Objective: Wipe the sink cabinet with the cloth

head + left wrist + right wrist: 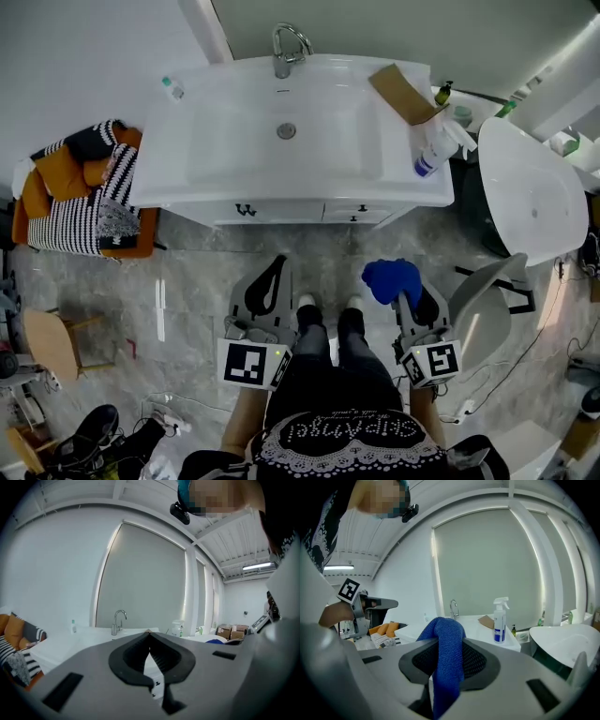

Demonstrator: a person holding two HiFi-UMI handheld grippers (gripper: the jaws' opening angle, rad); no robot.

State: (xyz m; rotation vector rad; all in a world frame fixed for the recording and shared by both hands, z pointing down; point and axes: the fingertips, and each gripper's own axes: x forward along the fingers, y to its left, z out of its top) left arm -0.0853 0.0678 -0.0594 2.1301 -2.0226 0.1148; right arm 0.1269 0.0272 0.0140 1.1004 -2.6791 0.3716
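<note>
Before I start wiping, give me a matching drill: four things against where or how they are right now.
1. blue cloth
2. spray bottle
3. faucet
4. left claw

A. shut, nothing in it
B. on the right end of the sink top
C. gripped in the right claw
D. at the back edge, middle

Pairs: 1-C, 2-B, 3-D, 4-A

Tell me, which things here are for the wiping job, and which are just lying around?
For the job: blue cloth, right gripper holding it, sink cabinet.
Lying about: spray bottle, cardboard piece, small bottle, striped cushions.
</note>
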